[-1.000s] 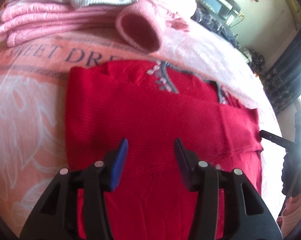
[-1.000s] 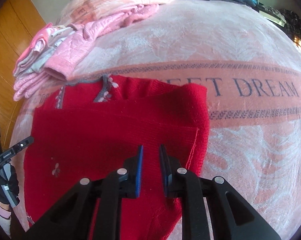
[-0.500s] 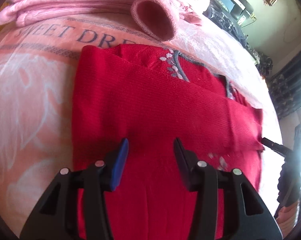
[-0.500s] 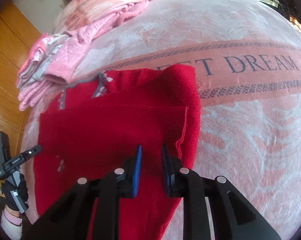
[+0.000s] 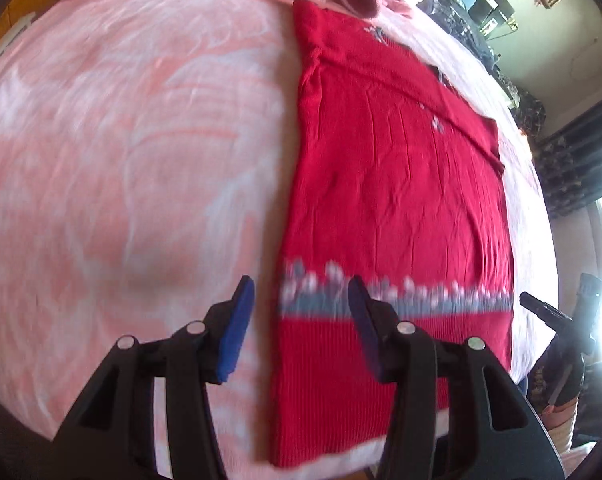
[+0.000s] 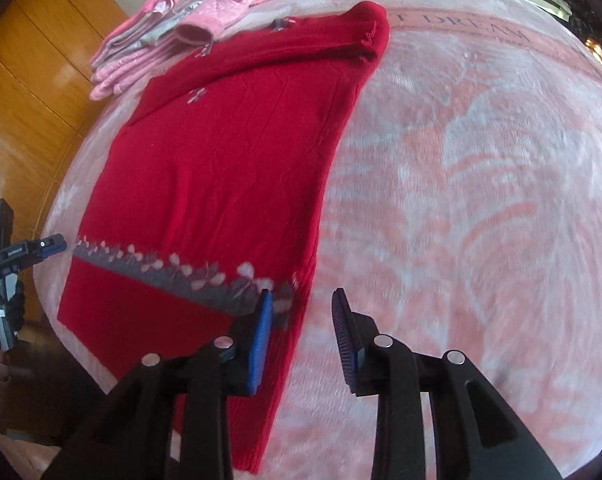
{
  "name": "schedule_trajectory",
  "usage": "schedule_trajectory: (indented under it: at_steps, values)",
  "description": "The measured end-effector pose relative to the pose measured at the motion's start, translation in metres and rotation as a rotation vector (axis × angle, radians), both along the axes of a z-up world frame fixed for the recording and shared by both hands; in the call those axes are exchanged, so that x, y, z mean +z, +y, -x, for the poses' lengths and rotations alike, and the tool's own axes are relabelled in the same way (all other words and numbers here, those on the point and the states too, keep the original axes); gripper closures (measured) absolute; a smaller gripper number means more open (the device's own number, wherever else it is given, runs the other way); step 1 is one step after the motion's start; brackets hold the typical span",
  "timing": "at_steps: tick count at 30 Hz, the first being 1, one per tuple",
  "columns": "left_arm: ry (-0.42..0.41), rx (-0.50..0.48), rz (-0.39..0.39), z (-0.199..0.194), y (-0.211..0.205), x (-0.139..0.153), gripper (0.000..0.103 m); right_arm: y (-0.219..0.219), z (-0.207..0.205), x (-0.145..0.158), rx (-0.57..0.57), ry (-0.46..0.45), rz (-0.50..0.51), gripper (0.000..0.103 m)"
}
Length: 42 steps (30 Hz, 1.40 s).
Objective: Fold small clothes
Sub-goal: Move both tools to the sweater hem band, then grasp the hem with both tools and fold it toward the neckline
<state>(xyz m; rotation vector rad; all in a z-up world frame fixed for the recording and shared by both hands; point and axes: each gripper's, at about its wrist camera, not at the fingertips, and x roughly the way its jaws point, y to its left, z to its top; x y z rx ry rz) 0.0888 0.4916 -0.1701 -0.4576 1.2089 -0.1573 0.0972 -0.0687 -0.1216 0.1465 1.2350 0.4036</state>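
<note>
Red knit sweater [image 5: 397, 184] lies flat on the bed blanket [image 5: 121, 140], sleeves folded in to form a long rectangle. A grey band with pale floral motifs crosses near the hem. Collar end lies toward the folded pink clothes [image 6: 149, 40]

bare blanket [image 6: 481, 184] flanks the red sweater [image 6: 229, 152]; pink clothes pile [image 6: 161, 36] seemingly crowds its collar.
</note>
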Motion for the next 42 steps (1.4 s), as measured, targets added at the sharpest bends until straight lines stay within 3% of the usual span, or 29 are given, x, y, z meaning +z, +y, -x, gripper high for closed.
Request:
schedule_trajectory:
  at_steps: [3,14,25,27,30,33,37,42]
  values:
    - [0.013,0.009,0.008,0.021,0.003,-0.007,0.053,-0.002,0.023,-0.002,-0.017,0.034,-0.054,0.07]
    - [0.062,-0.026,0.096,0.061,-0.012,-0.035,0.052,-0.014,0.071,-0.024,-0.029,0.111,-0.052,0.066]
    - [0.08,-0.029,0.217,0.065,-0.021,-0.045,0.05,-0.005,0.069,-0.036,-0.027,0.16,-0.19,0.065]
    - [0.082,-0.028,0.249,0.063,-0.021,-0.046,0.045,-0.001,0.065,-0.038,-0.025,0.168,-0.194,0.065]
    - [0.082,-0.033,0.263,0.062,-0.02,-0.045,0.045,0.006,0.061,-0.039,-0.024,0.173,-0.212,0.068]
    - [0.083,-0.024,0.278,0.066,-0.013,-0.044,0.051,0.012,0.061,-0.037,-0.002,0.168,-0.202,0.073]
    - [0.084,-0.009,0.31,0.07,-0.006,-0.046,0.051,0.011,0.06,-0.04,-0.003,0.17,-0.206,0.074]
    - [0.075,-0.016,0.294,0.065,-0.017,-0.047,0.046,0.015,0.059,-0.039,0.003,0.164,-0.199,0.077]
